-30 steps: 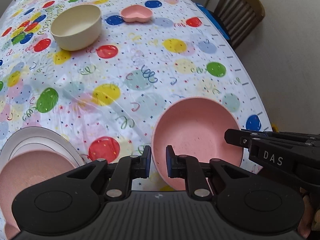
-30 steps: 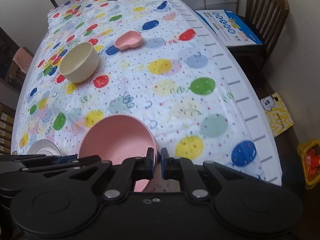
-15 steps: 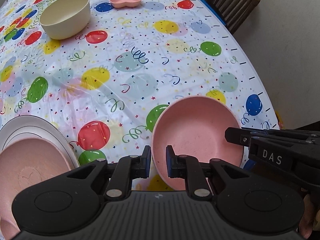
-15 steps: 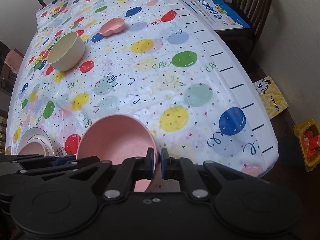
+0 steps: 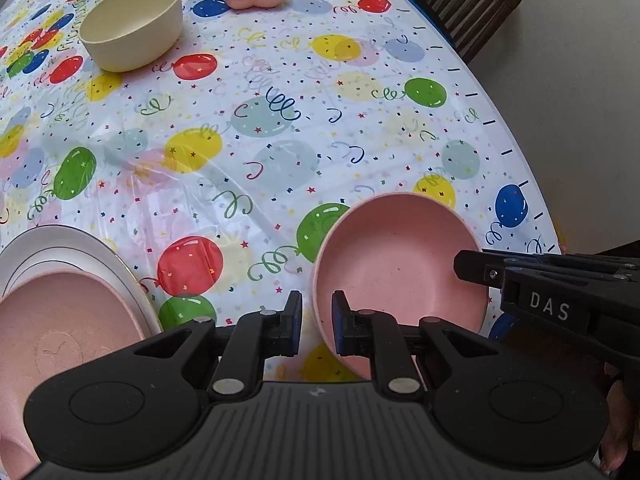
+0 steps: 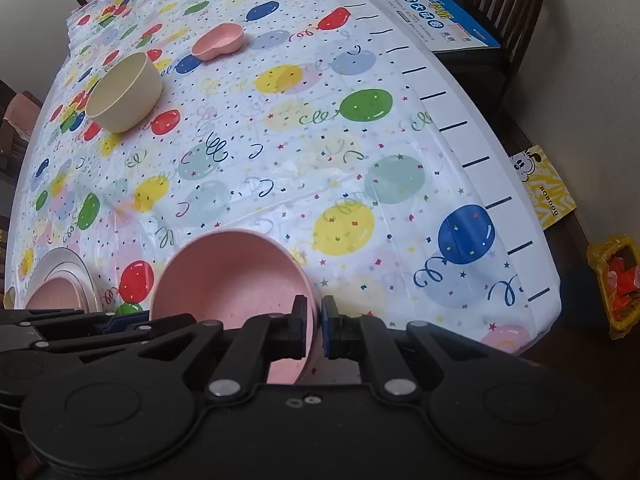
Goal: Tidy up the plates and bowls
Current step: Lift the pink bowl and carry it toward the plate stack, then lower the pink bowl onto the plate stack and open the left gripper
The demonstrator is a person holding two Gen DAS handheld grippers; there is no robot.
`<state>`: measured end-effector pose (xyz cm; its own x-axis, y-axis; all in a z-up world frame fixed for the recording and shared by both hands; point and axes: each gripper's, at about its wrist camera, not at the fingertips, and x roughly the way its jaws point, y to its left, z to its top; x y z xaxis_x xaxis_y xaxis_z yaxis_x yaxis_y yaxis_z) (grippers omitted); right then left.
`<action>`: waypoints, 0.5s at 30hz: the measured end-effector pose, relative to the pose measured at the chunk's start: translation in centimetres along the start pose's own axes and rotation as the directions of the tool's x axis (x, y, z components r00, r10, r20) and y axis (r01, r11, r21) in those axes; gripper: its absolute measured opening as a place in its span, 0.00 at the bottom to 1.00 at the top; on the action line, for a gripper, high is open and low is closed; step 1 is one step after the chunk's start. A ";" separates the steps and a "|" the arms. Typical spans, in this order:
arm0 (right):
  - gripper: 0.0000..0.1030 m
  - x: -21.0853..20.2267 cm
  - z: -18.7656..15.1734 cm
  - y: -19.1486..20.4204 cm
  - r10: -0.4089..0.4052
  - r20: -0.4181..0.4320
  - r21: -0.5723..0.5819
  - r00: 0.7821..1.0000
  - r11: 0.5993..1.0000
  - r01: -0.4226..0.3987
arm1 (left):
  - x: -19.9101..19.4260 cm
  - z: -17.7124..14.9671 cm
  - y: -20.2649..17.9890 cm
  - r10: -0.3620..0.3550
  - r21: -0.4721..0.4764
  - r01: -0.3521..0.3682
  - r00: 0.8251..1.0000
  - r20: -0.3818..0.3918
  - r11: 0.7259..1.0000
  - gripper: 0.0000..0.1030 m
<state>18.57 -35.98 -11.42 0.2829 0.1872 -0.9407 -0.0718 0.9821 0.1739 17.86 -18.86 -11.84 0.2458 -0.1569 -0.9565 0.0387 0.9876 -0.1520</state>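
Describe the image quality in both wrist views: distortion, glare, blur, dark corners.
Left wrist view: strong fisheye bend curves the tablecloth edge; window glare streaks its plastic left of centre; the pink bowl is sharp; corners vignetted black. Right wrist view: same barrel distortion, softer focus, the cream bowl slightly hazy; the right gripper body fills the dark lower third.
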 end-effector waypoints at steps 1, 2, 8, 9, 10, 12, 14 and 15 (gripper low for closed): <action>0.08 -0.1 0.0 0.0 -0.002 0.001 -0.002 1.000 1.000 0.002 | -0.2 0.0 0.1 0.000 -0.001 0.000 1.000 0.004 1.000 0.14; 0.11 -0.3 0.0 0.1 -0.004 0.005 -0.001 1.000 1.000 0.004 | -0.5 0.0 0.3 -0.001 -0.005 0.001 1.000 0.008 1.000 0.14; 0.16 -2.5 0.0 0.5 0.003 0.053 0.006 0.999 1.000 -0.004 | -2.8 -0.3 1.0 -0.006 -0.006 0.007 0.999 0.052 1.000 0.15; 0.16 -2.9 0.1 0.7 0.005 0.064 0.005 0.998 1.000 -0.005 | -3.2 -0.4 1.2 -0.006 -0.005 0.006 0.998 0.064 1.000 0.15; 0.17 -3.3 0.1 0.9 0.008 0.074 0.003 0.997 1.000 -0.008 | -3.7 -0.4 1.4 -0.009 -0.005 0.009 0.997 0.072 1.000 0.15; 0.18 -4.3 0.2 1.5 0.015 0.094 -0.003 0.995 1.000 -0.015 | -4.8 -0.5 1.9 -0.018 -0.009 0.019 0.995 0.095 1.000 0.15; 0.19 -5.2 0.1 2.2 0.019 0.116 -0.011 0.993 1.000 -0.017 | -6.0 -0.6 2.4 -0.023 -0.004 0.024 0.992 0.127 1.000 0.15; 0.20 -5.6 0.1 2.5 0.021 0.126 -0.015 0.992 1.000 -0.019 | -6.7 -0.7 2.6 -0.023 -0.001 0.023 0.989 0.145 1.000 0.15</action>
<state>16.89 -34.52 -5.71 0.3996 0.2086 -0.8926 -0.0912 0.9780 0.1877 15.67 -15.22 -6.05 0.3823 -0.1775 -0.9068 0.0431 0.9837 -0.1744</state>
